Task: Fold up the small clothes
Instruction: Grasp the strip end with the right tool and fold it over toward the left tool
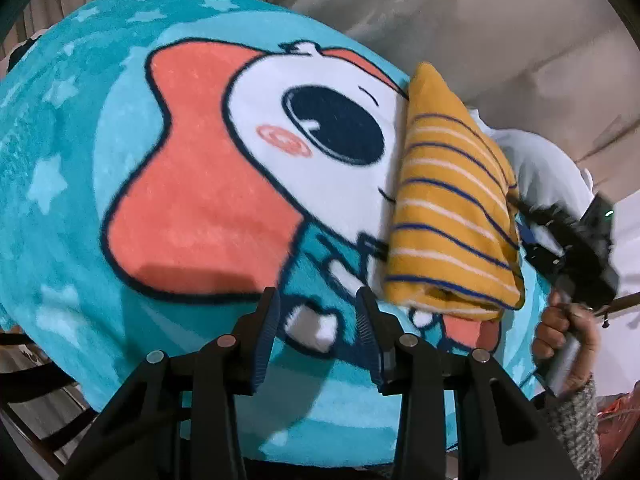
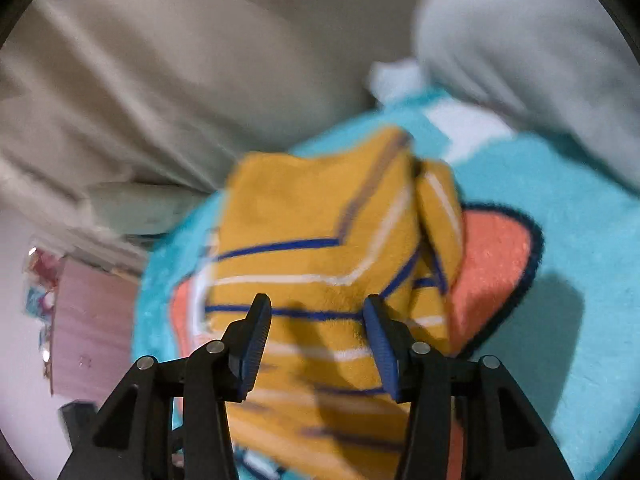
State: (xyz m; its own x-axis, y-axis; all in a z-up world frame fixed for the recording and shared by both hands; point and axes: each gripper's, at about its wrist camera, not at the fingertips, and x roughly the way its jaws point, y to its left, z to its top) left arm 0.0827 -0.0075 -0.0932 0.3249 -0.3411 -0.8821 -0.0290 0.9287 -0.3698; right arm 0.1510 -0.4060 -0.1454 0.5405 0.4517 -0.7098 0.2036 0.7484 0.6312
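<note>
Beige drapery hangs behind a surface covered by a teal cartoon blanket [image 1: 80, 200], printed with a large coral-and-white character and pale stars. What lies under the blanket cannot be made out, so whether it is a bed or a tabletop stays uncertain.

On the blanket's far right side lies a yellow striped garment [image 1: 452, 216], already doubled into a thick wedge with its layered edge facing the camera and blue and white stripes running across it. A pale cushion [image 1: 548, 172] sits just beyond it.

From the left wrist view, the left gripper [image 1: 318, 336] hovers over the blanket near the garment's lower corner, jaws parted and empty. From the right wrist view, the right gripper [image 2: 316, 344] sits directly above the garment, jaws also spread with nothing between them; that picture is blurred, so whether the pads touch the cloth is hard to say. The right hand [image 1: 568, 344] grips its handle at the blanket's edge.

Risks from here, as a judgement:
- The fold looks loose and puffy; closing on only the top layer could peel it open.
- The garment rests near the blanket's edge, so a push or drag rightward could slide it off.
- Plush fabric on plush blanket may snag, and the jaws could pinch the blanket along with it.
</note>
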